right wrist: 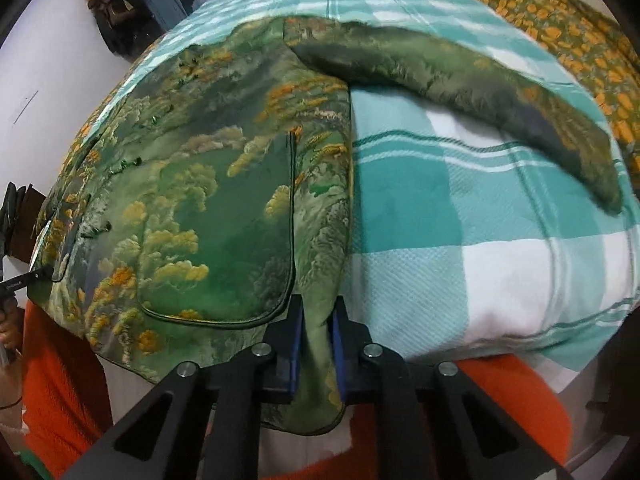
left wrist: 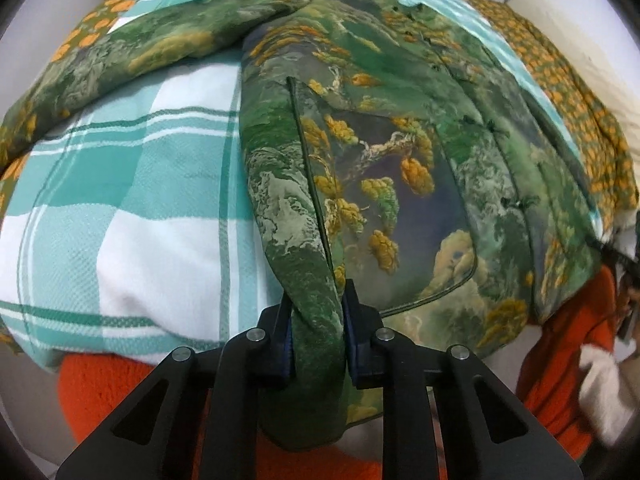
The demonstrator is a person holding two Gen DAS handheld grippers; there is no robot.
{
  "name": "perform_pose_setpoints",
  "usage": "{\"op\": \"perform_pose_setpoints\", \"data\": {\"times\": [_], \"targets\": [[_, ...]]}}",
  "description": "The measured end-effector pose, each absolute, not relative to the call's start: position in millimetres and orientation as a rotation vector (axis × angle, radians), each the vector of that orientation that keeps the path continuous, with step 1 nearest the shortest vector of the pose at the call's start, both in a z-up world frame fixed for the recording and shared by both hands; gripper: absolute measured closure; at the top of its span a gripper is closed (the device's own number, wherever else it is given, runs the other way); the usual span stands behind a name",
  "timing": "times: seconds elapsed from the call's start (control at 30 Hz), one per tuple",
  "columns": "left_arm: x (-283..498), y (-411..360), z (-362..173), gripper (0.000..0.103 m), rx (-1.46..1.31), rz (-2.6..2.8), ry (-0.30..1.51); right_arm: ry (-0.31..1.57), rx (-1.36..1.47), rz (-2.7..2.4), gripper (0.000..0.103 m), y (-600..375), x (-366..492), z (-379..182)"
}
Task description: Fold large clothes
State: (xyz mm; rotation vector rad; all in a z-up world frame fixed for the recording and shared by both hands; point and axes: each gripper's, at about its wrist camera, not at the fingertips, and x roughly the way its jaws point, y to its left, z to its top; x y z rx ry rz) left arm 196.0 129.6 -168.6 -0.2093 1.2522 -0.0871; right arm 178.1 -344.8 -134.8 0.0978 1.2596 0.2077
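Note:
A green jacket with a yellow and grey landscape print (left wrist: 380,152) lies spread on a bed covered by a teal and white checked blanket (left wrist: 120,208). My left gripper (left wrist: 316,308) is shut on the jacket's bottom hem corner at the bed's near edge. One sleeve (left wrist: 132,60) stretches out to the left. In the right wrist view the same jacket (right wrist: 208,184) lies left of centre, and my right gripper (right wrist: 316,320) is shut on its other hem corner. The other sleeve (right wrist: 480,92) stretches out to the right over the blanket (right wrist: 480,240).
An orange flower-print cover (left wrist: 568,92) lies along the bed's far side and shows in the right wrist view (right wrist: 560,28). The person's orange top (left wrist: 560,360) is near the bed's edge. Dark things hang on the wall (right wrist: 116,12).

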Motion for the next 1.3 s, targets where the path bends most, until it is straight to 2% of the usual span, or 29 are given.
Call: {"op": "perform_pose_setpoints", "data": {"times": [0.1, 0.17, 0.2, 0.3, 0.37, 0.43, 0.5, 0.57, 0.63, 0.7, 0.77, 1.0, 1.17, 1.3], "targets": [[203, 133, -173, 0.075, -0.206, -0.068, 1.253, 1.256, 0.061, 0.190, 0.090, -342, 191, -140], [202, 137, -167, 0.064, -0.214, -0.047, 1.242, 1.257, 0.041, 0.165, 0.084, -337, 199, -145], [199, 140, -161, 0.055, -0.203, -0.024, 1.226, 1.251, 0.043, 0.153, 0.083, -336, 200, -145], [192, 144, -144, 0.052, -0.190, -0.004, 1.183, 1.193, 0.029, 0.135, 0.069, -334, 199, -135], [187, 146, -132, 0.048, -0.194, 0.005, 1.155, 1.141, 0.013, 0.113, 0.056, -334, 198, -124], [186, 147, -114, 0.033, -0.184, 0.019, 1.102, 1.096, 0.011, 0.098, 0.050, -335, 199, -111], [189, 141, -95, 0.022, -0.155, 0.031, 1.045, 1.050, 0.028, 0.094, 0.048, -336, 201, -98], [193, 134, -80, 0.021, -0.143, 0.022, 0.999, 1.009, 0.055, 0.105, 0.046, -337, 199, -88], [196, 129, -66, 0.009, -0.153, 0.012, 0.951, 0.938, 0.108, 0.131, 0.045, -337, 196, -76], [198, 124, -55, 0.000, -0.200, -0.023, 0.891, 0.884, 0.148, 0.136, 0.039, -335, 193, -64], [200, 120, -46, 0.000, -0.246, -0.049, 0.839, 0.850, 0.168, 0.144, 0.034, -332, 190, -58], [205, 88, -35, 0.000, -0.196, -0.073, 0.723, 0.815, 0.136, 0.159, 0.033, -311, 189, -54], [204, 59, -45, 0.000, 0.047, 0.050, 0.728, 0.802, 0.132, 0.126, 0.033, -316, 189, -53], [210, 53, -64, 0.000, 0.011, -0.005, 0.812, 0.827, 0.127, 0.084, 0.033, -323, 194, -60]]}}
